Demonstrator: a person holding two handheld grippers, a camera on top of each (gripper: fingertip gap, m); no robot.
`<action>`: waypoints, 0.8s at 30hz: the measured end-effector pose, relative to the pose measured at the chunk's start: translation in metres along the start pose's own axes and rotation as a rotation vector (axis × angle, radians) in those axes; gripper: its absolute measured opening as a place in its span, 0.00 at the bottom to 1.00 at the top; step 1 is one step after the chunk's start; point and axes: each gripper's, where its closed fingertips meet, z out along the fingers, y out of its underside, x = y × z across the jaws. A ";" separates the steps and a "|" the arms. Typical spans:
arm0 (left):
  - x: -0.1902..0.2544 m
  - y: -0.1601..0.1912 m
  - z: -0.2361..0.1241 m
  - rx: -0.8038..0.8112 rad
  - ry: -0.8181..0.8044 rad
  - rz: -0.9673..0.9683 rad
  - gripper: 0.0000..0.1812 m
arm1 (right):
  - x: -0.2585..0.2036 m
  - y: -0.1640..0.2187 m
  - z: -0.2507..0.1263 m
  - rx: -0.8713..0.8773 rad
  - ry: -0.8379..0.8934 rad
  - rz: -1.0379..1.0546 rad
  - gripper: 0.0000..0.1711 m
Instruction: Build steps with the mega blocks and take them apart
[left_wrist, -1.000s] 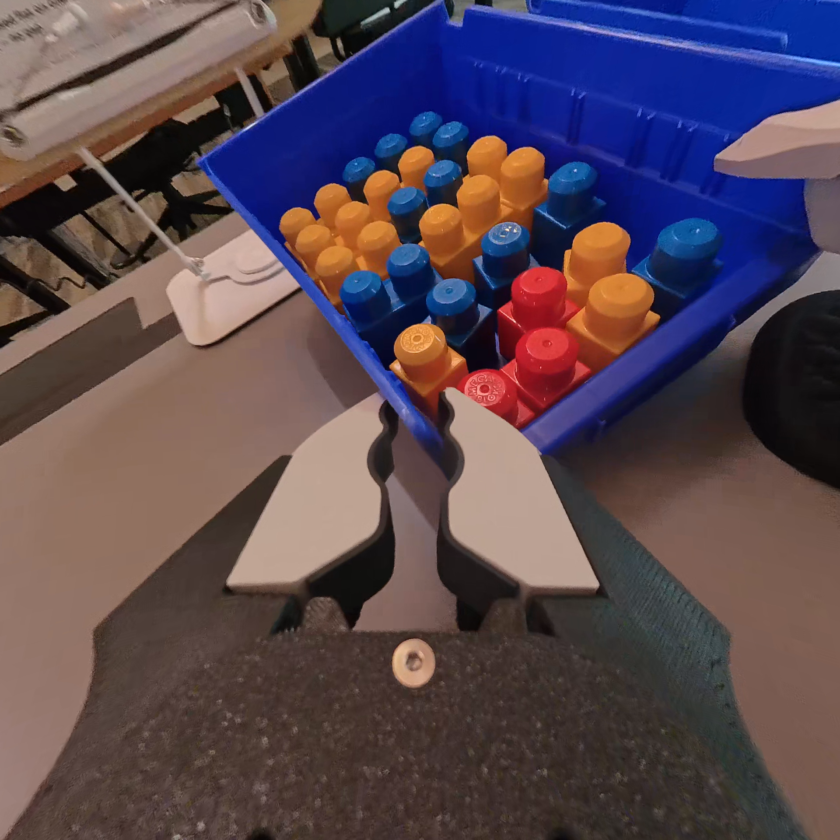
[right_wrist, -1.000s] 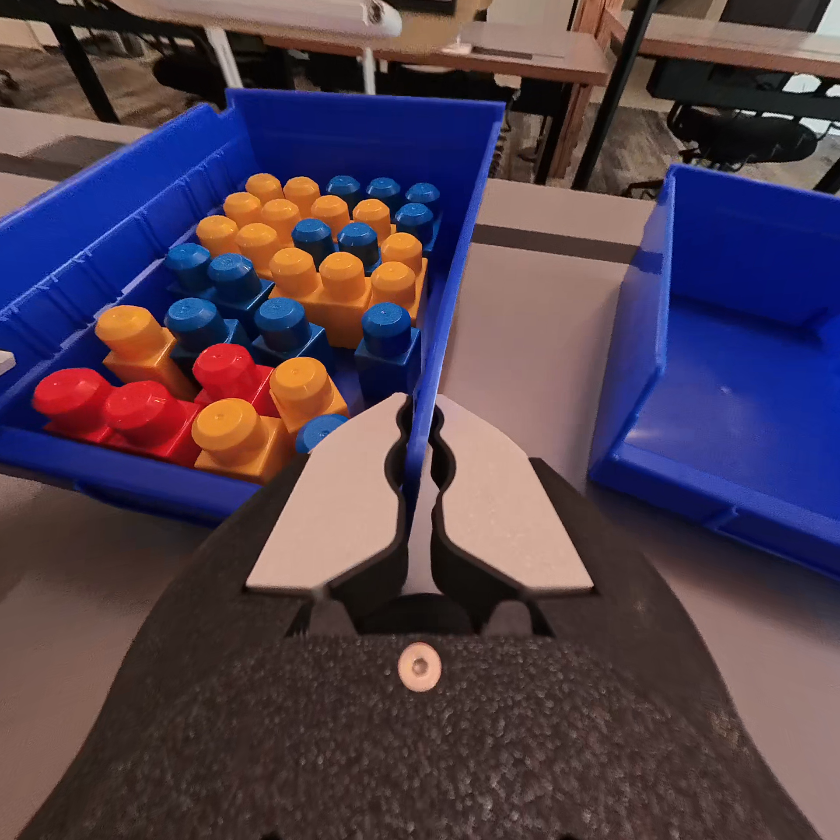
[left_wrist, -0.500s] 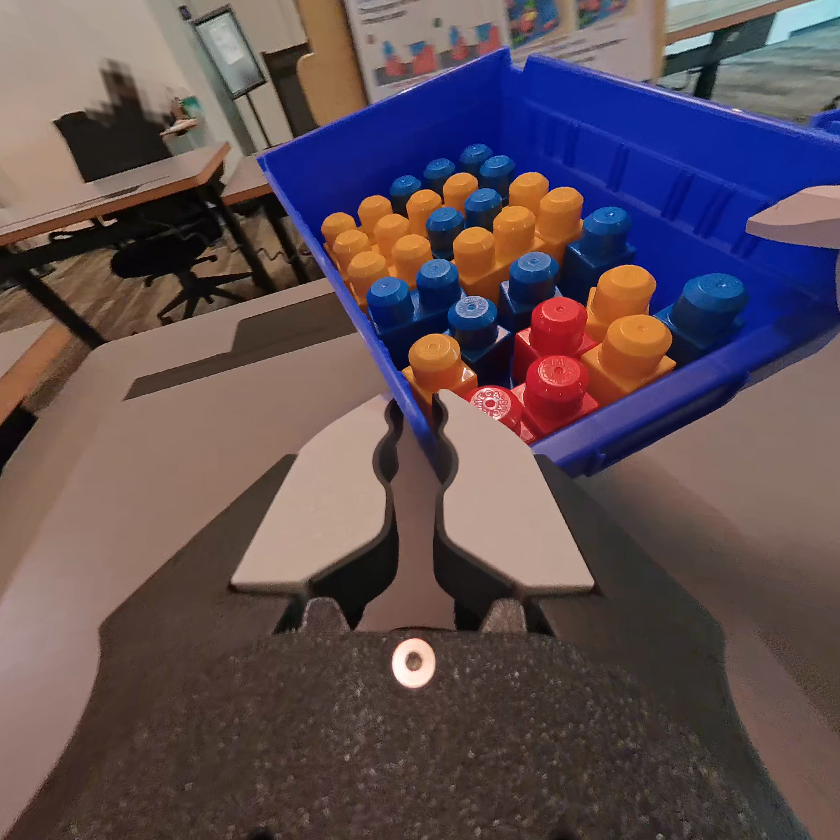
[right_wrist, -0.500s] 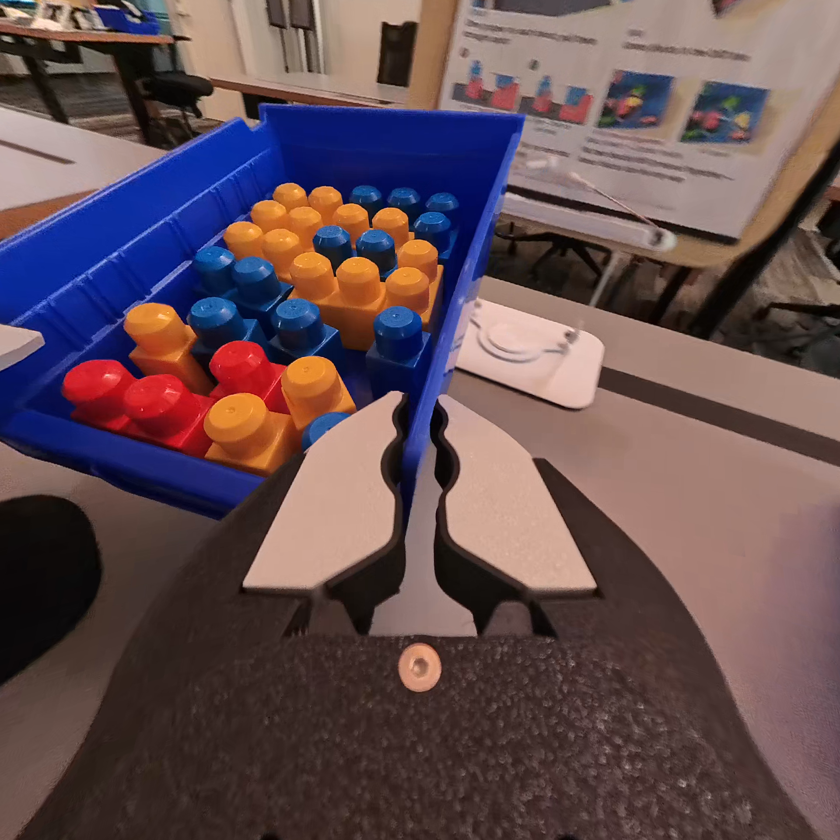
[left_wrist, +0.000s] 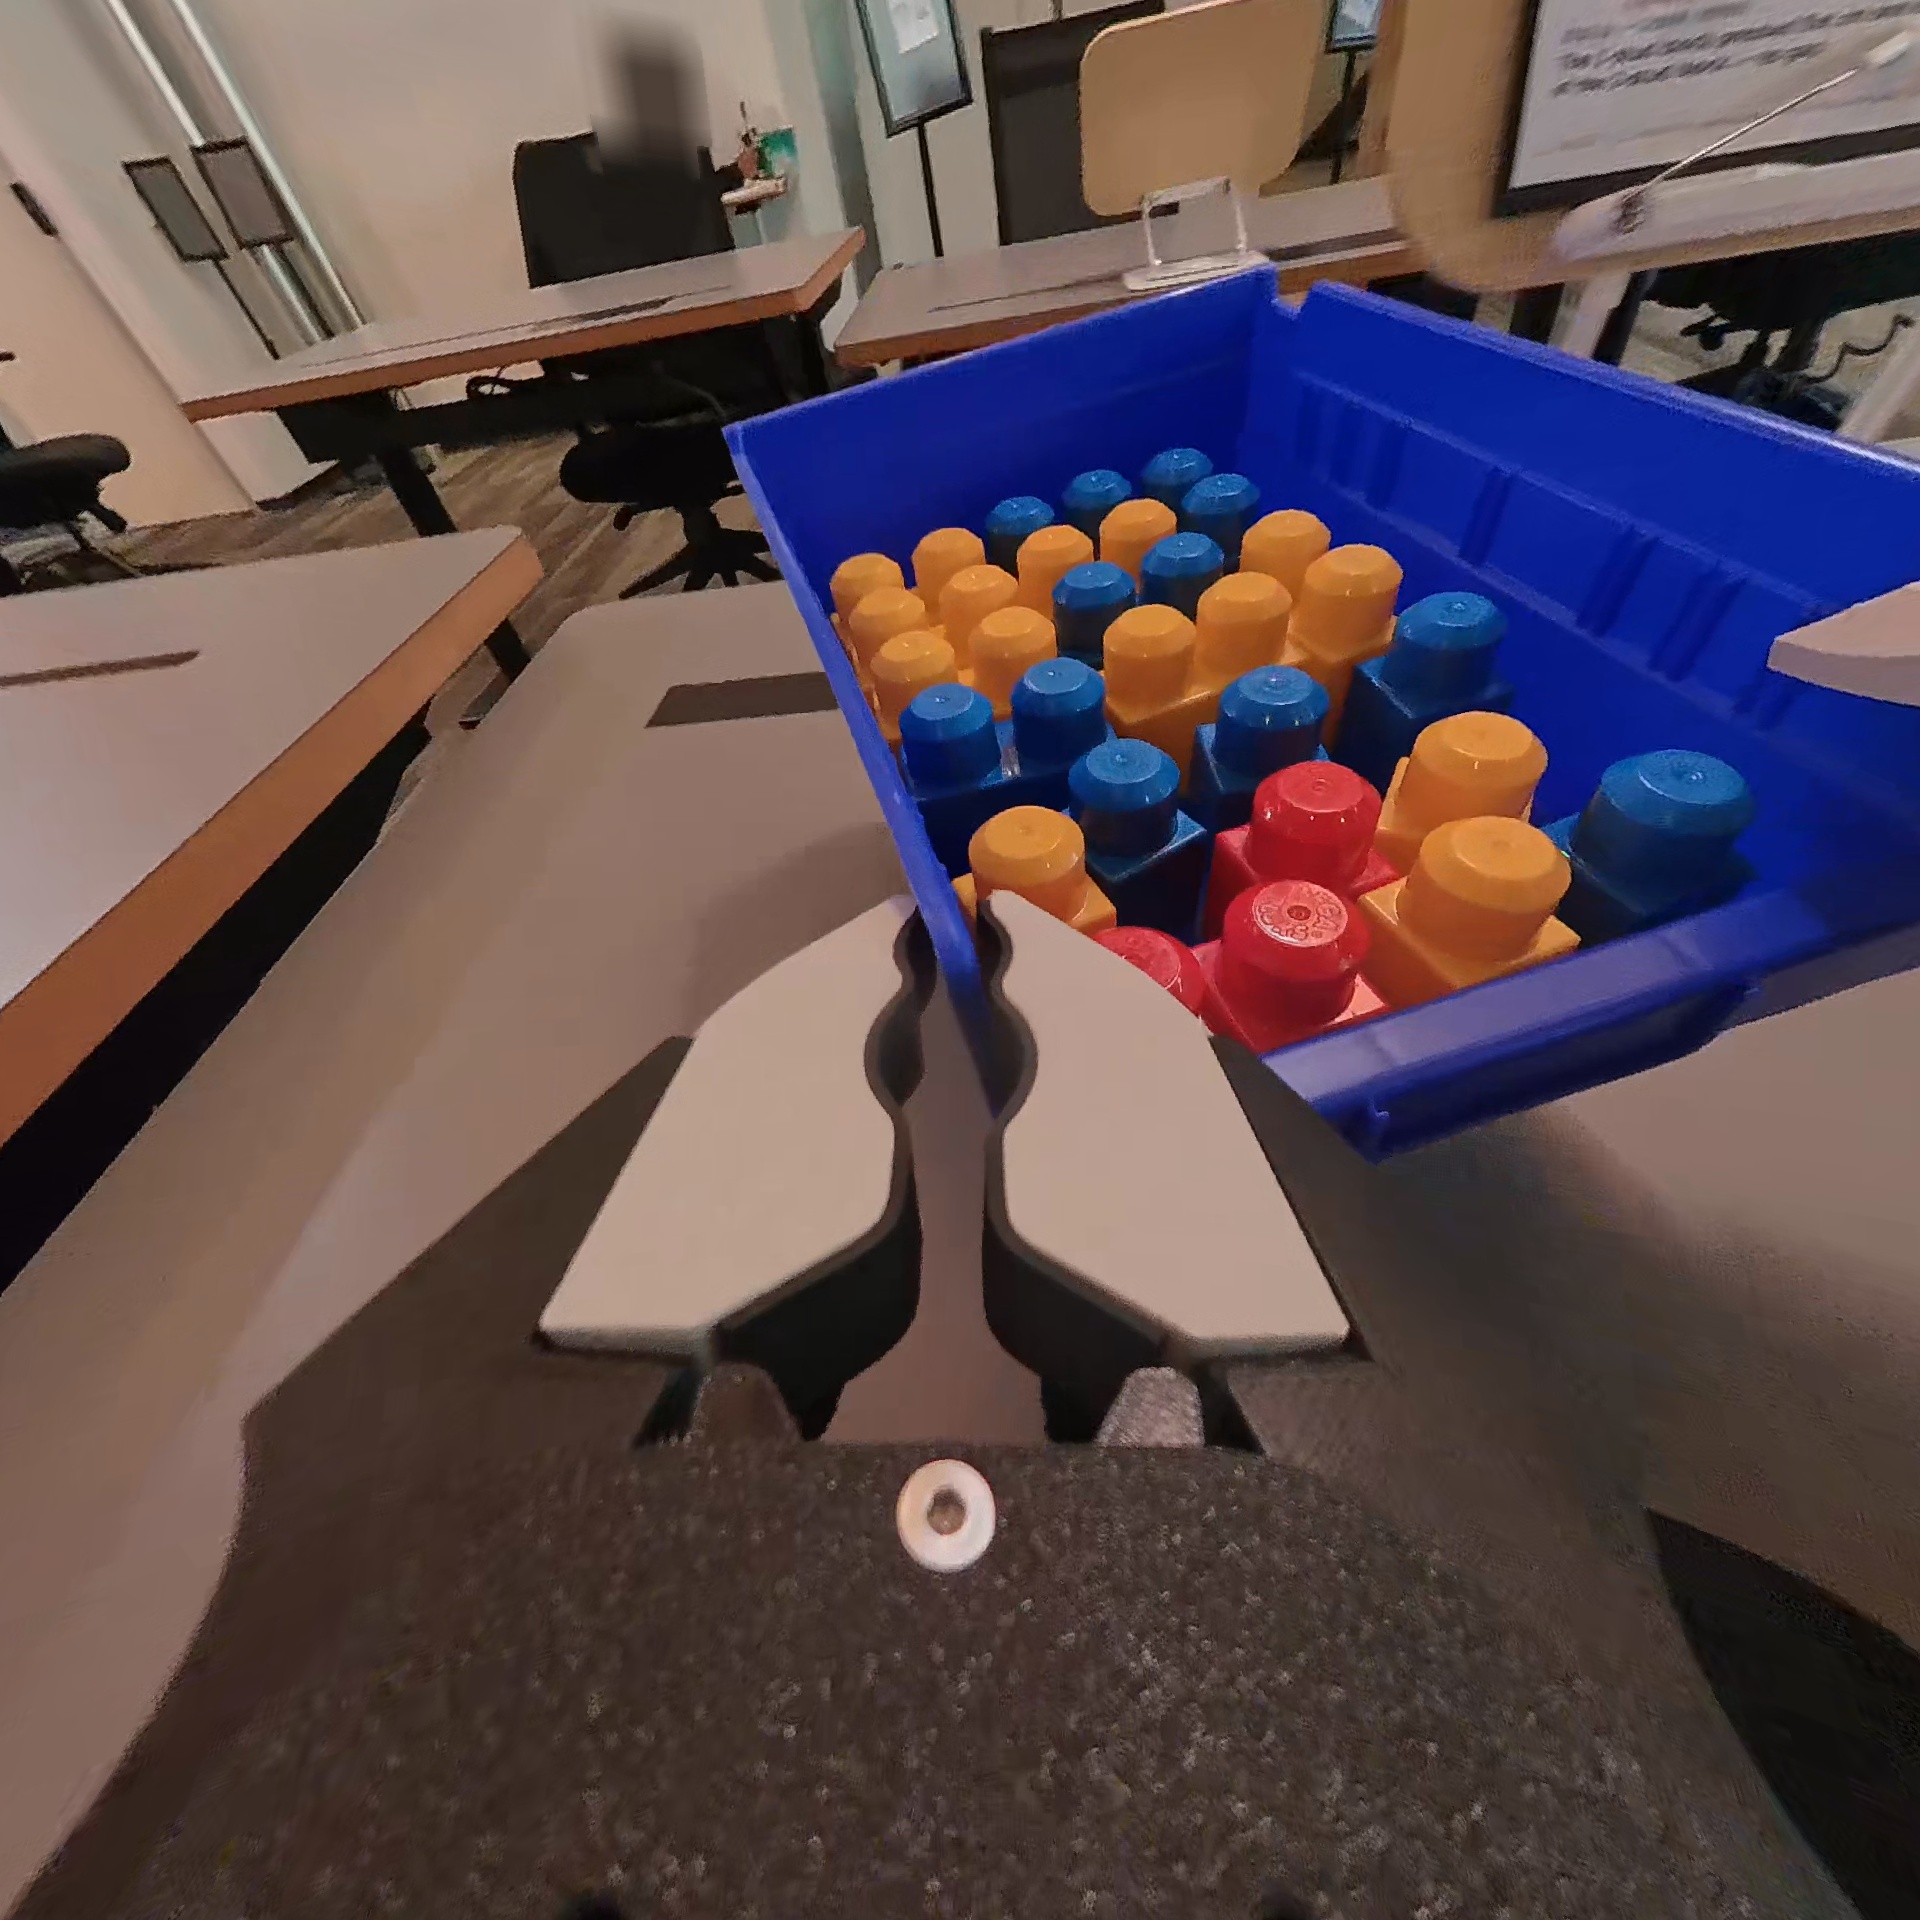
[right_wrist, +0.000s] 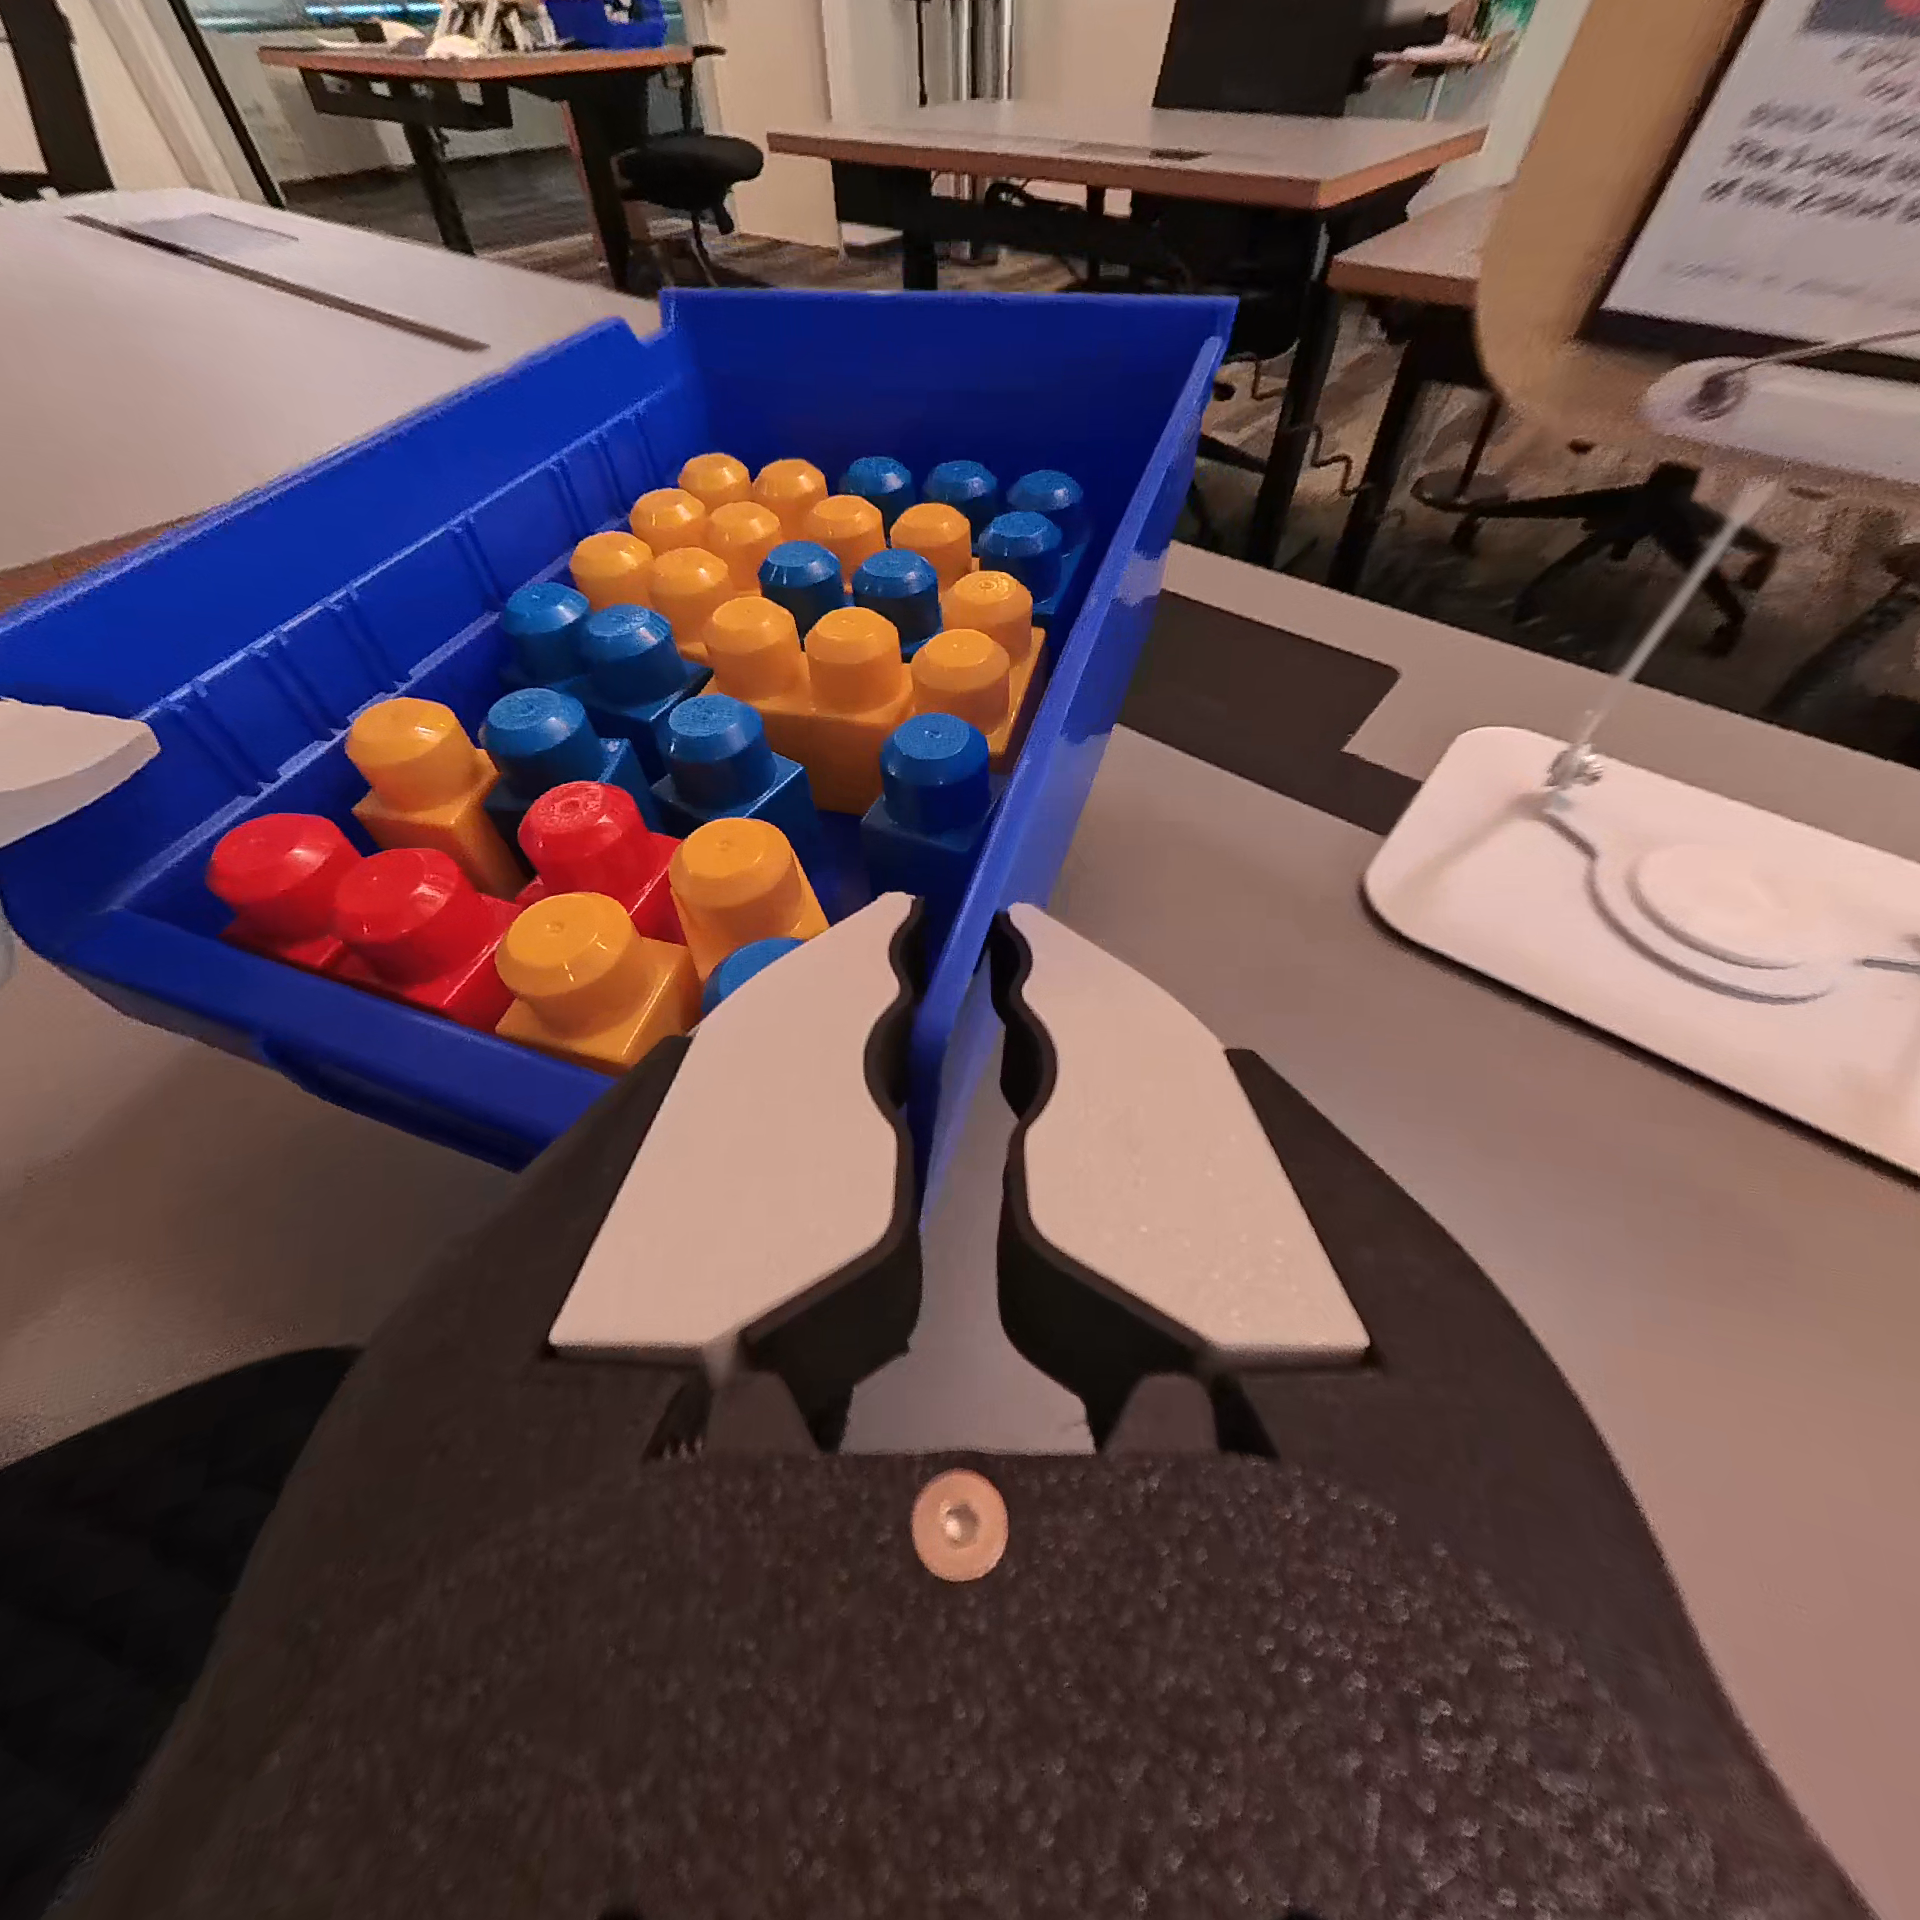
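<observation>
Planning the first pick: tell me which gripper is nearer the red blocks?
Left. The left gripper clamps the bin wall right beside the red blocks; the right gripper grips the opposite wall.

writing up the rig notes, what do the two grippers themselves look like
The left gripper and right gripper look alike: two flat light-grey fingers with wavy black inner edges, set on a rough, speckled black body with one small silver screw in the middle. No cables, markings or sleeves show.

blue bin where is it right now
The blue bin is held off the table between both tools: the left tool clamps one side wall, the right tool the other.
</observation>
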 end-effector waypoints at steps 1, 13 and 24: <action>-0.005 0.005 0.003 -0.007 -0.004 -0.013 0.04 | -0.003 0.003 0.006 -0.009 -0.006 0.003 0.06; -0.042 0.044 0.026 -0.082 -0.087 -0.073 0.03 | -0.025 0.033 0.067 -0.084 -0.056 0.005 0.06; -0.069 0.059 0.046 -0.099 -0.158 -0.167 0.02 | -0.035 0.029 0.069 -0.036 -0.161 -0.153 0.15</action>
